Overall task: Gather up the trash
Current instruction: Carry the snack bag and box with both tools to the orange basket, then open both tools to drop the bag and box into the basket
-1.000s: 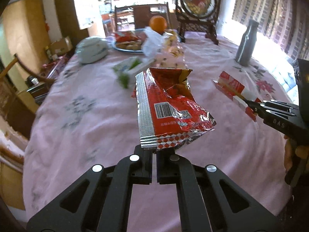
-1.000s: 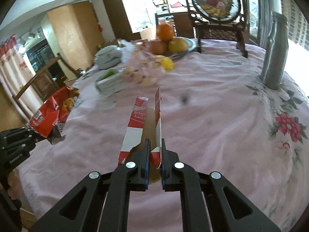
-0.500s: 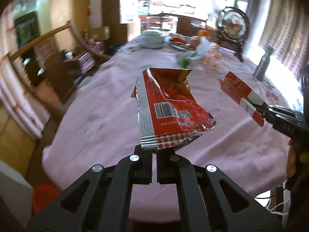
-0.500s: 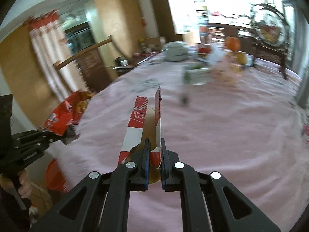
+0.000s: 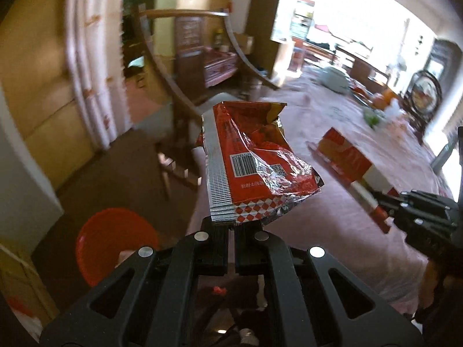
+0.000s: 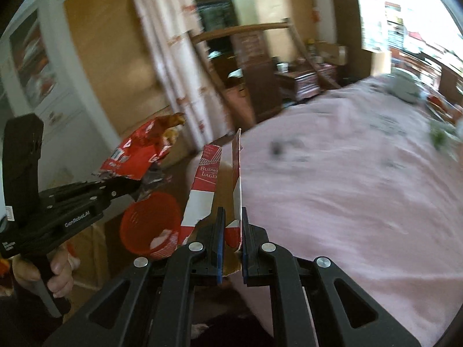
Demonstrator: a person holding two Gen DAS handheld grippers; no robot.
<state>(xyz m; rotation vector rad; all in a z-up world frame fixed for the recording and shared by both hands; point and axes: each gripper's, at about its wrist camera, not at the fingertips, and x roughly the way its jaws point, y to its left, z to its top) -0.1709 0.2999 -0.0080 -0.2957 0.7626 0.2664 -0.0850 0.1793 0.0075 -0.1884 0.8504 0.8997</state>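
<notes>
My left gripper (image 5: pixel 231 225) is shut on the bottom edge of a crumpled red snack bag (image 5: pixel 254 162), which stands up from the jaws; the same snack bag (image 6: pixel 139 156) and left gripper (image 6: pixel 136 189) show at the left of the right wrist view. My right gripper (image 6: pixel 231 228) is shut on a flattened red-and-white beer carton (image 6: pixel 208 185), also visible as the carton (image 5: pixel 350 162) with the right gripper (image 5: pixel 379 199) at the right of the left wrist view. A red bin (image 5: pixel 113 240) stands on the floor below and left; the bin (image 6: pixel 150 225) holds some white scrap.
The round table with a pink flowered cloth (image 6: pixel 361 179) lies to the right, with a fruit plate, a lidded dish (image 5: pixel 335 79) and a framed ornament (image 5: pixel 425 95) far back. A wooden chair (image 5: pixel 185 107) stands between bin and table. A hand (image 6: pixel 58 271) grips the left handle.
Both grippers have swung left off the table with their trash still held. The view now takes in the floor, the chair and the red bin instead of the tabletop.
</notes>
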